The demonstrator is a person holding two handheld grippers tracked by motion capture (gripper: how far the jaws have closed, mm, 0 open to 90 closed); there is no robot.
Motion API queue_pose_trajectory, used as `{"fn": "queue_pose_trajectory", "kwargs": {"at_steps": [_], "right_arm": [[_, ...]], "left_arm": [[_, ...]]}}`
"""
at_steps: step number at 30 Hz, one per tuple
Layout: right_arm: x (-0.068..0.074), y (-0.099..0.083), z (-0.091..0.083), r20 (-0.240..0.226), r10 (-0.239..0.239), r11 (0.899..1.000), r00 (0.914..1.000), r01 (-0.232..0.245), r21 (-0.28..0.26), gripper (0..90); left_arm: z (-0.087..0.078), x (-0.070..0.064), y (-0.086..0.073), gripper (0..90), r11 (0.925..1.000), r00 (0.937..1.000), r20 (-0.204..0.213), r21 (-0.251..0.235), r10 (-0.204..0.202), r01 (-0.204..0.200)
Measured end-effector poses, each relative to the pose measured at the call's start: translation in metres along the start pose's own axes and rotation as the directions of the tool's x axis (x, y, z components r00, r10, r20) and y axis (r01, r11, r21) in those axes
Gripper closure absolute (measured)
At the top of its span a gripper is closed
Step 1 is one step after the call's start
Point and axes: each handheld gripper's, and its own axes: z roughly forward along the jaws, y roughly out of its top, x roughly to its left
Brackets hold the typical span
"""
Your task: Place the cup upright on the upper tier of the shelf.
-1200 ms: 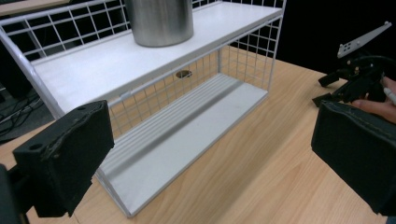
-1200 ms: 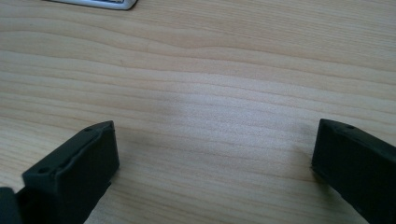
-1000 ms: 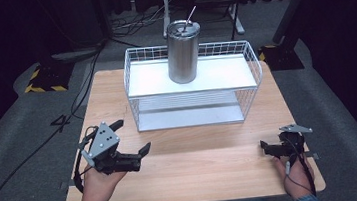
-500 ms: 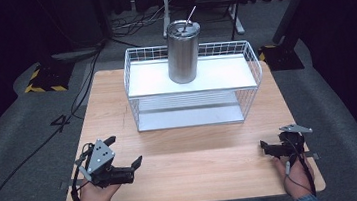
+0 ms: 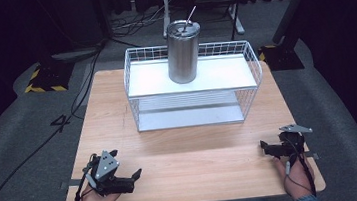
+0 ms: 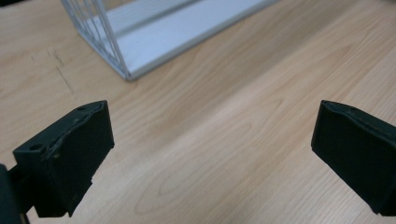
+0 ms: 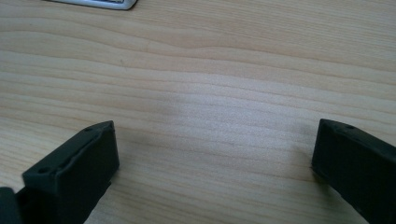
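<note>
Both grippers low over the near edge of the table (image 5: 117,112), one at each corner, well apart from the rack (image 5: 259,74): likely a resting pose that leaves the middle free. Left gripper (image 5: 133,179) with jaws spread wide, nothing between; right gripper (image 5: 266,147) likewise spread over bare wood. Steel cup (image 5: 183,52) on the rack's upper shelf, toward the left, upright, long axis vertical, straw (image 5: 190,17) leaning up and right.

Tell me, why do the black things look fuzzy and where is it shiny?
Left gripper view: the close black jaws blur a little, while the wood table is sharper. Right gripper view: a pale glare patch sits on the wood. High view: the metal tumbler shines, and the room around is dark.
</note>
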Motion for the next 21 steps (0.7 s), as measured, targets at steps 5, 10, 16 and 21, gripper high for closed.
{"fn": "queue_pose_trajectory", "kwargs": {"at_steps": [5, 10, 16, 21], "right_arm": [[0.0, 0.0, 0.0, 0.0, 0.0, 1.0, 1.0, 0.0, 0.0, 0.7], [0.0, 0.0, 0.0, 0.0, 0.0, 1.0, 1.0, 0.0, 0.0, 0.7], [0.0, 0.0, 0.0, 0.0, 0.0, 1.0, 1.0, 0.0, 0.0, 0.7], [0.0, 0.0, 0.0, 0.0, 0.0, 1.0, 1.0, 0.0, 0.0, 0.7]], "left_arm": [[0.01, 0.003, -0.014, 0.0, 0.9985, 0.9993, 0.01, 0.043, -0.036, 0.035], [0.021, 0.008, -0.025, 0.0, 0.9901, 0.9982, 0.012, 0.129, -0.059, 0.057], [0.03, 0.009, -0.034, 0.0, 0.9762, 0.9974, 0.005, 0.205, -0.072, 0.069], [0.034, 0.007, -0.037, 0.0, 0.9697, 0.9974, 0.01, 0.235, -0.071, 0.067]]}}
